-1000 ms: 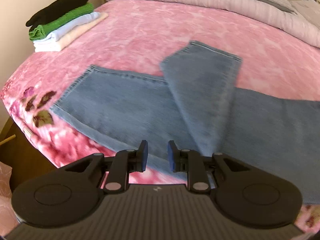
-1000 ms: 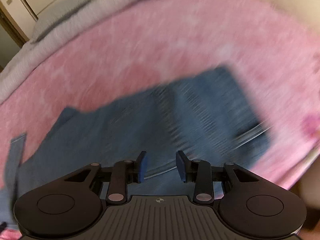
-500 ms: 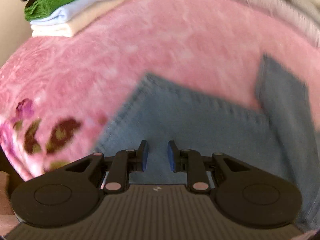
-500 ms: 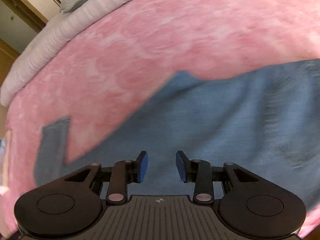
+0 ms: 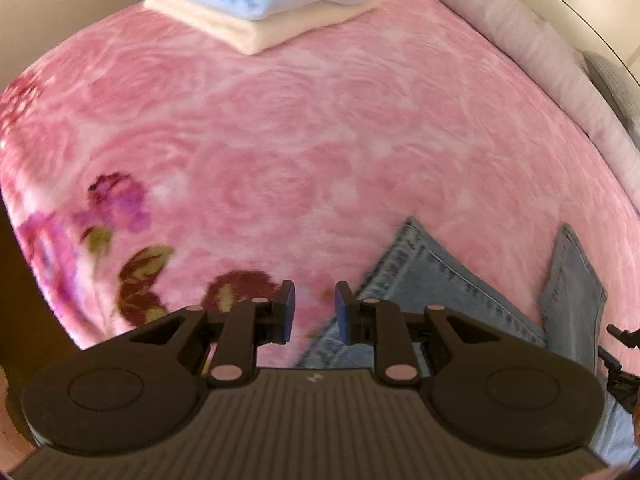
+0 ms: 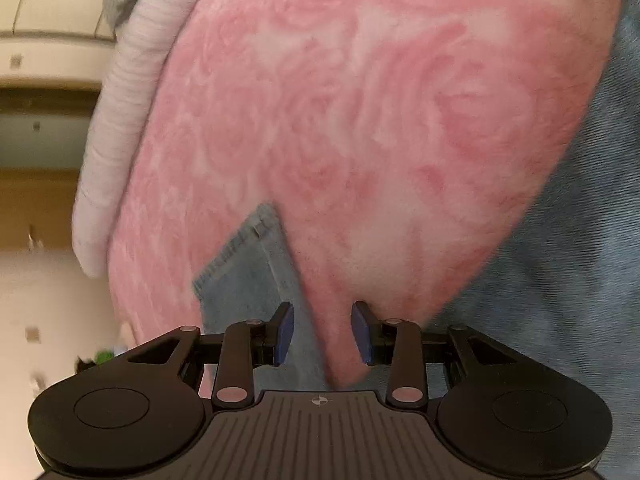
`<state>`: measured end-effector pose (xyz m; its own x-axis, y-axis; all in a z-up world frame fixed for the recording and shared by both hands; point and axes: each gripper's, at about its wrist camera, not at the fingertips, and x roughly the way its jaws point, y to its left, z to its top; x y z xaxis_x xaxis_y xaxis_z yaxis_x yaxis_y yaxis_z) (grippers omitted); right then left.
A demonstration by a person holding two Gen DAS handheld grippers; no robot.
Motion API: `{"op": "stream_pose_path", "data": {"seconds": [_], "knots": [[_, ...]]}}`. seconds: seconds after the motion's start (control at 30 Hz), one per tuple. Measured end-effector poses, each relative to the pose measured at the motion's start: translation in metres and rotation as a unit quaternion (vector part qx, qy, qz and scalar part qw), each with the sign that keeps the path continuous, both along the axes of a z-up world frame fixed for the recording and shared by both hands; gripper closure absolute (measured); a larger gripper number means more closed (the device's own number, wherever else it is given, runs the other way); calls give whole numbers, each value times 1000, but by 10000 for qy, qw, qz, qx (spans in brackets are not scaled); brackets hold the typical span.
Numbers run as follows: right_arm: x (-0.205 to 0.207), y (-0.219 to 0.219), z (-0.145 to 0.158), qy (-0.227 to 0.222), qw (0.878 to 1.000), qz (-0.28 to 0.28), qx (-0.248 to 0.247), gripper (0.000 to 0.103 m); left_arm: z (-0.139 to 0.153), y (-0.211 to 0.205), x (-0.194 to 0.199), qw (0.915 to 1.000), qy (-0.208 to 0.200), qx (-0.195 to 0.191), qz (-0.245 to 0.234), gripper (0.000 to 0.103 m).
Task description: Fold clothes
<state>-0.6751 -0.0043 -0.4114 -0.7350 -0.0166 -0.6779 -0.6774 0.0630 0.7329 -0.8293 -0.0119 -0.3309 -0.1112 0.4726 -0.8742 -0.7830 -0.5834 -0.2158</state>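
On the pink blanket (image 5: 280,152), jeans (image 5: 432,280) lie at four o'clock of your left gripper (image 5: 311,308); both claws, right gripper (image 6: 322,330) too, gape empty; denim's heavy, limp; pinch the stitched hem.

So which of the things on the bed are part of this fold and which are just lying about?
In the job:
jeans
left hand-held gripper, open
right hand-held gripper, open

Lying about:
stack of folded clothes
pink blanket
grey quilt
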Motion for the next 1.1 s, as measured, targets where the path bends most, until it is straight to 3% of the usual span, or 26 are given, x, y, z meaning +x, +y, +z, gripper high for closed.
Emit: {"op": "stream_pose_path", "data": {"seconds": [0.03, 0.07, 0.1, 0.17, 0.23, 0.3, 0.33, 0.37, 0.47, 0.57, 0.63, 0.67, 0.77, 0.83, 0.9, 0.97, 1.03, 1.1], "knots": [[-6, 0, 0, 17, 10000, 60, -69, 67, 1, -3, -5, 9999, -57, 21, 91, 84], [-14, -1, 2, -4, 9998, 185, -84, 75, 1, -5, -9, 9998, -115, 43, 183, 84], [-27, -6, 9, -100, 9989, 440, 123, 98, 2, -8, -14, 9995, -172, 64, 274, 84], [-55, -23, 37, -273, 9881, 1080, 1061, 101, 4, -13, -23, 9985, -287, 107, 456, 85], [-80, -59, 79, 60, 9511, 1967, 2380, 102, 5, -18, -32, 9970, -398, 154, 638, 86], [-103, -101, 118, 515, 8906, 2864, 3493, 102, 11, -28, -39, 9957, -443, 273, 770, 87], [-112, -125, 132, 836, 8625, 3329, 3718, 102, 13, -32, -42, 9952, -476, 313, 799, 87], [-120, -149, 140, 1113, 8384, 3788, 3757, 102, 15, -36, -45, 9946, -510, 351, 828, 87], [-136, -211, 141, 1210, 7890, 4866, 3551, 100, 17, -48, -50, 9929, -656, 400, 910, 87], [-136, -256, 123, 695, 7566, 5539, 3405, 84, 17, -59, -52, 9910, -831, 451, 948, 87], [-125, -260, 110, 361, 7638, 5619, 3157, 81, 16, -65, -50, 9897, -986, 485, 917, 87], [-116, -256, 104, 217, 7785, 5535, 2951, 81, 14, -66, -45, 9891, -1102, 471, 859, 87], [-76, -226, 90, -188, 8541, 4784, 2032, 81, 8, -69, -33, 9861, -1449, 429, 686, 87], [-50, -206, 80, -457, 8944, 4226, 1393, 81, 4, -68, -25, 9814, -1750, 479, 623, 87], [-20, -181, 65, -565, 9450, 3194, 415, 81, -1, -64, -17, 9740, -2084, 609, 642, 84], [18, -167, 45, -487, 9795, 1833, -676, 80, -10, -57, -14, 9687, -2257, 679, 779, 80], [59, -160, 25, -326, 9846, 441, -1658, 79, -19, -51, -12, 9643, -2361, 721, 957, 81], [83, -165, 14, -91, 9774, -378, -2077, 77, -27, -48, -14, 9609, -2387, 782, 1165, 80]]}}
